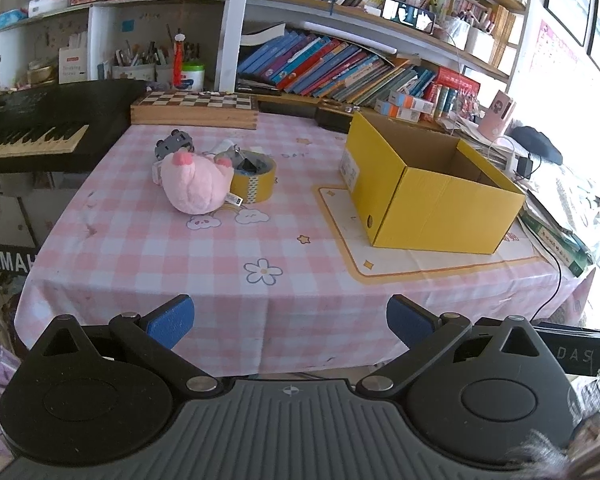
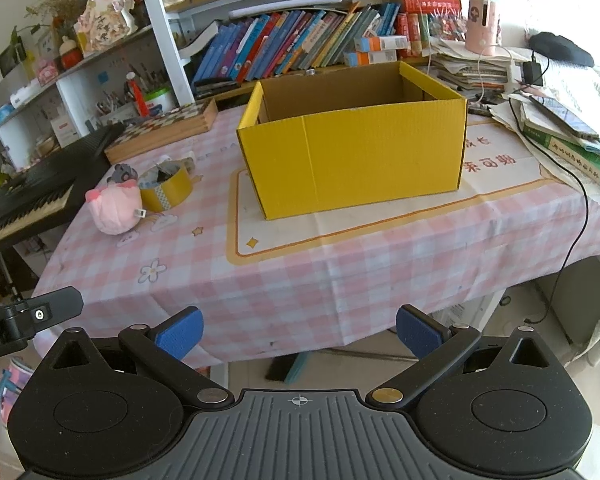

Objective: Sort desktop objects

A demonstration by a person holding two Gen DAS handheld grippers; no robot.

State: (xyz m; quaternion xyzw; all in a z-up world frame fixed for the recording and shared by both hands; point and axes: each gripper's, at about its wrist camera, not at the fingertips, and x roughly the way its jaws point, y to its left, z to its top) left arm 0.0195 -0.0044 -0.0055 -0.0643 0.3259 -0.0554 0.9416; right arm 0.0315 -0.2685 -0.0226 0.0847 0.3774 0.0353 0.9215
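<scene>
A cluttered study with crowded bookshelves frames a bench draped in a pink-and-white checked cloth (image 1: 148, 240); at far left a black electronic keyboard (image 1: 28, 136) abuts it, with a wooden chessboard box (image 1: 194, 110) along the back edge. Left of centre, the items apparently awaiting sorting lie huddled together: a pink plush toy (image 1: 192, 184) touching a roll of yellow tape (image 1: 256, 184), with a small grey toy (image 1: 174, 144) just behind. To the right an open yellow cardboard box (image 1: 432, 196), seemingly empty, sits on a cream mat, likely set there as the destination. Both held back off the bench's near edge, the left gripper (image 1: 290, 326) and right gripper (image 2: 300, 334) have jaws spread wide, grasping nothing; sorting looks yet to begin
</scene>
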